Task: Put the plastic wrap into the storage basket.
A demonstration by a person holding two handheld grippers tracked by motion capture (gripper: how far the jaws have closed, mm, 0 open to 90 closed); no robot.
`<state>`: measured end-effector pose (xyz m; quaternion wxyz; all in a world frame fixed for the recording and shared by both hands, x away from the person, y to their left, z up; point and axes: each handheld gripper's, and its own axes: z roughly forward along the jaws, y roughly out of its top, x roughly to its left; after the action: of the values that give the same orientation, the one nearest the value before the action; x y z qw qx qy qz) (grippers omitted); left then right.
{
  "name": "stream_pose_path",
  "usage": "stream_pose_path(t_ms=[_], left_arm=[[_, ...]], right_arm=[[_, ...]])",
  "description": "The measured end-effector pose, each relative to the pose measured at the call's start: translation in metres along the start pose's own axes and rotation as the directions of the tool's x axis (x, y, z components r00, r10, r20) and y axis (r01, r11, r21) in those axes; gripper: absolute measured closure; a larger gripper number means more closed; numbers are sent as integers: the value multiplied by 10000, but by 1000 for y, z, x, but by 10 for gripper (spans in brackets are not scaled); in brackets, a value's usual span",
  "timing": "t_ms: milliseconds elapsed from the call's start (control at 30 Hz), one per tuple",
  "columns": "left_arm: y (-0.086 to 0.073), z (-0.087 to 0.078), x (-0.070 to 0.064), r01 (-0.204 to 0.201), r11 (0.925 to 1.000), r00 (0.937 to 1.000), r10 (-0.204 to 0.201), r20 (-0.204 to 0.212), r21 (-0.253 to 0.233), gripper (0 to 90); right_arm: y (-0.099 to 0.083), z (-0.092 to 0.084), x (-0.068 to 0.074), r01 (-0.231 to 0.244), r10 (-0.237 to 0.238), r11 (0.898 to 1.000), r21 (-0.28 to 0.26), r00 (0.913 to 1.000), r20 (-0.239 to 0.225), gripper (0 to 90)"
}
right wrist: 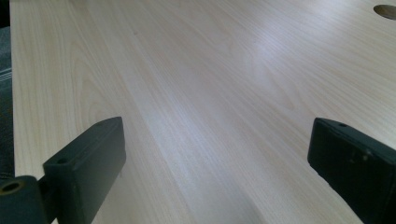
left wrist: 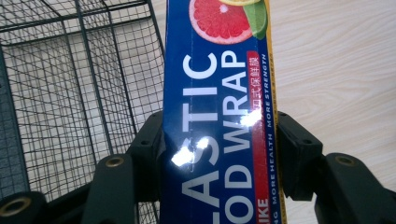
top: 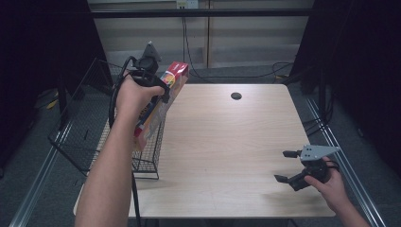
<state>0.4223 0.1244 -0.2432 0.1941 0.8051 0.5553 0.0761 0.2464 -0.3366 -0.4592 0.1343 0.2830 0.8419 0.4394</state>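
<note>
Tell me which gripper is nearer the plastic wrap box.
Left. The left gripper is clamped on the plastic wrap box beside the wire basket; the right gripper sits open, far across the table.

A pale wood-grain worktop (top: 227, 142) is carrying the scene, its far edge lying toward a wall with cables. A dark round hole (top: 236, 96) is sitting in it near the far edge. A black wire basket (top: 149, 156) is standing at the worktop's left edge, its mesh side resting on the wood, the rest reaching out past the worktop.
</note>
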Motion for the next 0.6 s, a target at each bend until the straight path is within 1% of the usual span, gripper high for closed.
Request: stream_pose_path(t_ms=[33, 67, 133, 167, 200, 233, 267, 333, 467, 500, 600], left_arm=[[0, -2, 2, -156, 9998, 9999, 156, -20, 80, 443], [0, -2, 2, -34, 10000, 10000, 34, -39, -9, 443], [-1, -3, 3, 34, 10000, 10000, -34, -13, 41, 443], [-1, -3, 4, 25, 10000, 10000, -25, 14, 9, 443], [-1, -4, 5, 124, 9999, 9999, -124, -47, 5, 443], [-1, -6, 7, 0, 10000, 10000, 1, -4, 92, 443], [-2, -7, 8, 120, 9999, 9999, -120, -14, -16, 443], [-2, -8, 10, 40, 10000, 10000, -40, -47, 12, 443], [-5, -12, 14, 300, 9995, 9995, -302, -112, -101, 443], [-5, -14, 16, 242, 9997, 9996, -243, -125, -74, 443], [-7, -16, 21, 370, 9992, 9991, -372, -194, -120, 443]], right_arm=[[0, 0, 0, -5, 5, 10000, -8, 10000, -15, 41], [0, 0, 0, -6, 6, 10000, 10, 10000, -35, 41], [0, 0, -1, -5, 5, 10000, 5, 10000, 22, 41], [0, 0, 0, -17, 17, 10000, 12, 10000, -26, 41], [0, 0, 0, -8, 8, 10000, 3, 10000, 11, 41], [0, 0, 0, 7, -7, 10000, -1, 10000, 0, 41], [0, 0, 0, 11, -11, 10000, 3, 10000, 7, 41], [0, 0, 0, -9, 9, 10000, -3, 10000, 2, 41], [0, 0, -1, 26, -26, 10000, 6, 10000, -6, 41], [0, 1, -1, 19, -19, 10000, 9, 10000, -22, 41], [0, 1, -1, -3, 3, 10000, -7, 10000, -11, 41]])
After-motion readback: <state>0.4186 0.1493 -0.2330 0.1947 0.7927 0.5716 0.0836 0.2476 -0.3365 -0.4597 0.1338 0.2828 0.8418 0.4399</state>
